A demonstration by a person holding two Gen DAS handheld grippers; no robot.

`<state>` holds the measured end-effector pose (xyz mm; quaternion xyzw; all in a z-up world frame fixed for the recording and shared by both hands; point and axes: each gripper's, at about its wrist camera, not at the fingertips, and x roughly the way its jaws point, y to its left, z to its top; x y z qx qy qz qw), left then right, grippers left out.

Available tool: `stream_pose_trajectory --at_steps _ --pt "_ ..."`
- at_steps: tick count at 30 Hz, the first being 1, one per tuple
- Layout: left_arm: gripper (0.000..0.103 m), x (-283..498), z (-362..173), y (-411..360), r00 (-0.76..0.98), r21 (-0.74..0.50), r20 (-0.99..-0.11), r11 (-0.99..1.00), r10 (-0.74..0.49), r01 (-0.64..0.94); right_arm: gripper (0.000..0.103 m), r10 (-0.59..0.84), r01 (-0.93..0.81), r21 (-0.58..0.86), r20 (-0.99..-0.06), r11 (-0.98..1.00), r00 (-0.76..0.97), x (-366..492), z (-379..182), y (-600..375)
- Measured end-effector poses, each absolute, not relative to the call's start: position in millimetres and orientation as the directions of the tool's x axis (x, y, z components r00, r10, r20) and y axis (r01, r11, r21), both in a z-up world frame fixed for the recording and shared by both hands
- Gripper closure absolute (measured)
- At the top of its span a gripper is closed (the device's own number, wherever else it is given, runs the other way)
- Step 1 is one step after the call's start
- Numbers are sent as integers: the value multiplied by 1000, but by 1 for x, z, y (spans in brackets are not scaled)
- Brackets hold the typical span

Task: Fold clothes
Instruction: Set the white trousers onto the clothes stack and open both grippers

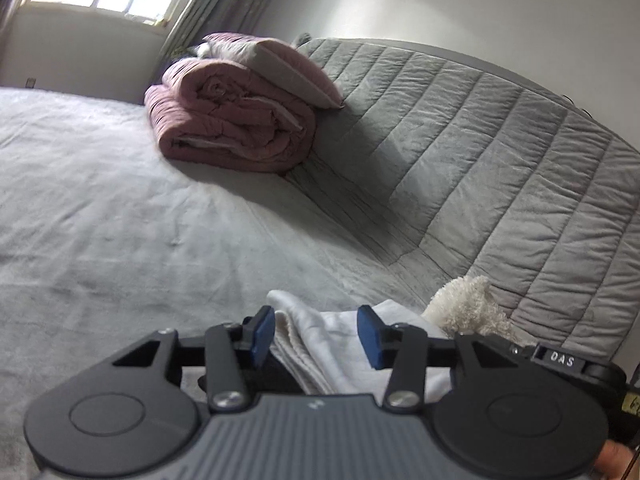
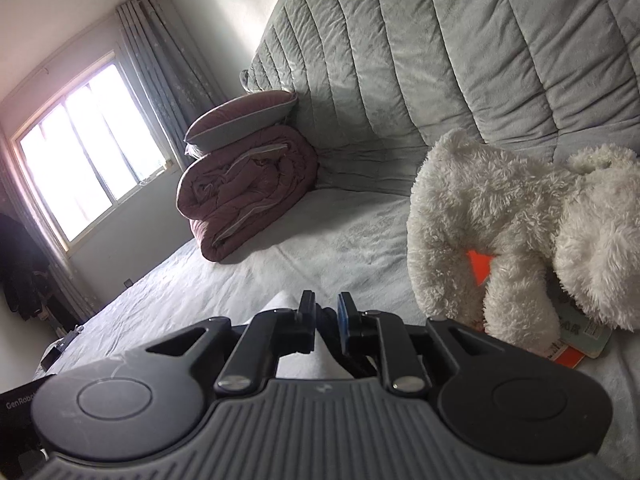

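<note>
A folded white garment [image 1: 320, 336] lies on the grey bed [image 1: 120, 220], right in front of my left gripper [image 1: 316, 334]. The left jaws stand open with the cloth between and below them, not pinched. In the right wrist view my right gripper [image 2: 326, 318] has its jaws nearly together, shut on a dark piece of cloth [image 2: 356, 362] that hangs below the pads. A bit of the white garment [image 2: 280, 304] shows under its left finger.
A rolled pink quilt [image 1: 232, 128] with a pillow [image 1: 288, 68] on top lies at the far side, against the grey quilted headboard [image 1: 480, 140]. A white plush toy [image 2: 520, 232] lies at the right, with a card under it. A window [image 2: 80, 172] is at the left.
</note>
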<state>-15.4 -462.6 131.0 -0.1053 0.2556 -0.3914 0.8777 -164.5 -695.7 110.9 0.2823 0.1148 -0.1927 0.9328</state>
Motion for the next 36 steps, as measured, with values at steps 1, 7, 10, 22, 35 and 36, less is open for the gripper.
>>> stream_pose_trajectory --at_steps 1,7,10,22,35,36 --pt "58 -22 134 -465 563 -349 -351 663 -748 663 85 -277 406 477 -319 779 906 -163 112 -693" --pt "61 -44 135 -474 542 -232 -299 611 -785 757 86 -215 368 427 -365 826 906 -147 109 -682" --pt "63 -46 126 -476 526 -208 -311 597 -792 775 86 -212 388 412 -411 824 887 -141 102 -682" --pt "64 -46 101 -475 515 -216 -361 607 -777 765 92 -210 413 388 -467 824 859 -136 90 -679" --pt "64 -47 98 -471 515 -218 -355 605 -781 766 67 -169 323 379 -385 867 907 -145 100 -665" --pt "64 -47 98 -471 515 -220 -352 604 -782 766 67 -145 298 376 -385 877 911 -144 101 -662"
